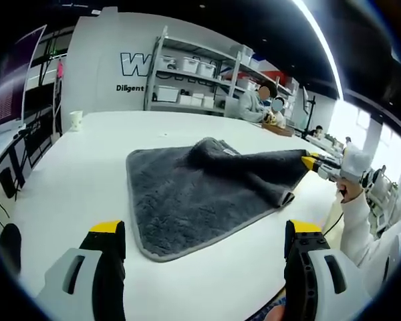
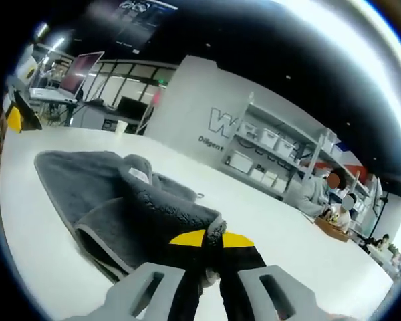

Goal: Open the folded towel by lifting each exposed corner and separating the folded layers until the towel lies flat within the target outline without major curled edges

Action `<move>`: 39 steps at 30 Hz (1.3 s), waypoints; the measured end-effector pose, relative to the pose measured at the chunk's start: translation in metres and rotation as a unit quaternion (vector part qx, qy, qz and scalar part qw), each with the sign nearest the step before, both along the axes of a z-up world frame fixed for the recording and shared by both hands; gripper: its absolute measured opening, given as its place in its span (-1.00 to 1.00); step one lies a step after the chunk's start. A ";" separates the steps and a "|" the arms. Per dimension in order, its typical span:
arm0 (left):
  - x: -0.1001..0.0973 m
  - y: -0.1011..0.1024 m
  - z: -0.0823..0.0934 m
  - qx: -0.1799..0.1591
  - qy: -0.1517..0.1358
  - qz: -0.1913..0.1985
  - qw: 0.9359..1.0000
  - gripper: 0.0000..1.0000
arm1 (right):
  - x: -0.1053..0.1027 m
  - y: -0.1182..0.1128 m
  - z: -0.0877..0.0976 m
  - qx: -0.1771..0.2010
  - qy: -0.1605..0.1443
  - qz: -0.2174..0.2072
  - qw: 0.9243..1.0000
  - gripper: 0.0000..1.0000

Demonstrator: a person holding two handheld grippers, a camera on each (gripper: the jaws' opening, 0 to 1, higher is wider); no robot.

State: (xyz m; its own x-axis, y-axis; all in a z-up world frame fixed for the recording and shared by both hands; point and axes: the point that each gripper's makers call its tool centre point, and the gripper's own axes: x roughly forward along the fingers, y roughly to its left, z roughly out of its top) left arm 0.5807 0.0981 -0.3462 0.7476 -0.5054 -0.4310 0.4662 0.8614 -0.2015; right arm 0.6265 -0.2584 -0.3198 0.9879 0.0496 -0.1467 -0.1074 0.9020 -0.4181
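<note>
A dark grey fleece towel (image 1: 187,200) lies on the white table (image 1: 73,180), its near part spread flat and its far layer folded over in a ridge. My left gripper (image 1: 204,241) hovers open above the table, just short of the towel's near corner, with nothing between its jaws. My right gripper (image 1: 310,162) comes in from the right and holds the towel's lifted right corner. In the right gripper view the right gripper (image 2: 210,239) is shut on that towel (image 2: 134,200) corner, and the cloth drapes away from its yellow tips. A white label (image 2: 139,174) shows on the fold.
A white cup (image 1: 75,120) stands at the table's far left. Shelving (image 1: 200,80) with white bins lines the back wall, where people sit at a desk. A person's white sleeve (image 1: 361,227) is at the right. Monitors and chairs stand off the table's left edge.
</note>
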 end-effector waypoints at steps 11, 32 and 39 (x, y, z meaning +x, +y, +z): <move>-0.001 0.000 0.001 0.002 0.000 0.000 1.000 0.96 | -0.003 -0.021 0.010 0.009 -0.016 -0.030 0.999 -1.00; -0.003 -0.005 0.001 0.006 0.001 -0.005 1.000 0.96 | -0.013 -0.062 0.027 0.020 -0.051 -0.086 0.995 -1.00; -0.004 -0.007 0.001 0.007 0.001 -0.007 1.000 0.96 | -0.016 -0.073 0.032 0.019 -0.061 -0.101 0.993 -1.00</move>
